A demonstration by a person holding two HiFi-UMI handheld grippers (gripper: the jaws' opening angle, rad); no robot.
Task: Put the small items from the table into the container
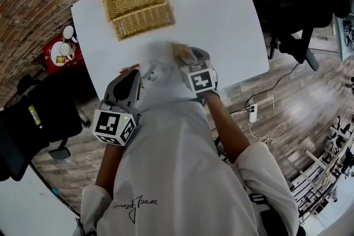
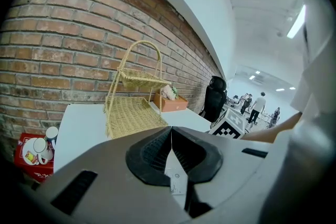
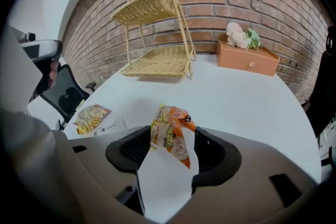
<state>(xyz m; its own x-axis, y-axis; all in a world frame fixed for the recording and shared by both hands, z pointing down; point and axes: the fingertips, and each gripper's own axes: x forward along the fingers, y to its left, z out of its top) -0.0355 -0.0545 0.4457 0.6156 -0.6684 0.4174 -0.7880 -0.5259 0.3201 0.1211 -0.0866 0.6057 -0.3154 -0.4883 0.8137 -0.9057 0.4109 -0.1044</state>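
1. The left tongs (image 2: 171, 131) are squeezed fully together above the table's near edge. A white sliver with tiny print shows in the slit behind their tips. I cannot tell whether it is pinched there or lies below.
2. The right tongs (image 3: 173, 140) stand narrow, clamped on an orange-and-yellow snack packet (image 3: 168, 126). The packet sticks up crumpled above the pads, clear of the white table (image 3: 247, 99).
3. Between the two tongs a few small wrappers (image 1: 153, 72) lie on the tabletop, too blurred to name.
4. Left of the right tongs, a yellow snack packet (image 3: 90, 117) lies flat close to the table's edge, with a white slip (image 3: 113, 126) just beside it.
5. Past that edge a black office chair (image 3: 65, 94) stands near the table, so the room on that side is tight.
6. Ahead of both tongs the tabletop runs bare up to the container. To the right of the right tongs it is bare as far as the curved right edge.
7. Farthest off, the two-tier wicker basket (image 3: 157, 57) stands at the table's far edge against the brick wall (image 3: 273, 2). To its right, and apart from it, sits an orange wooden box (image 3: 248, 60) with flowers (image 3: 240, 35) on top.
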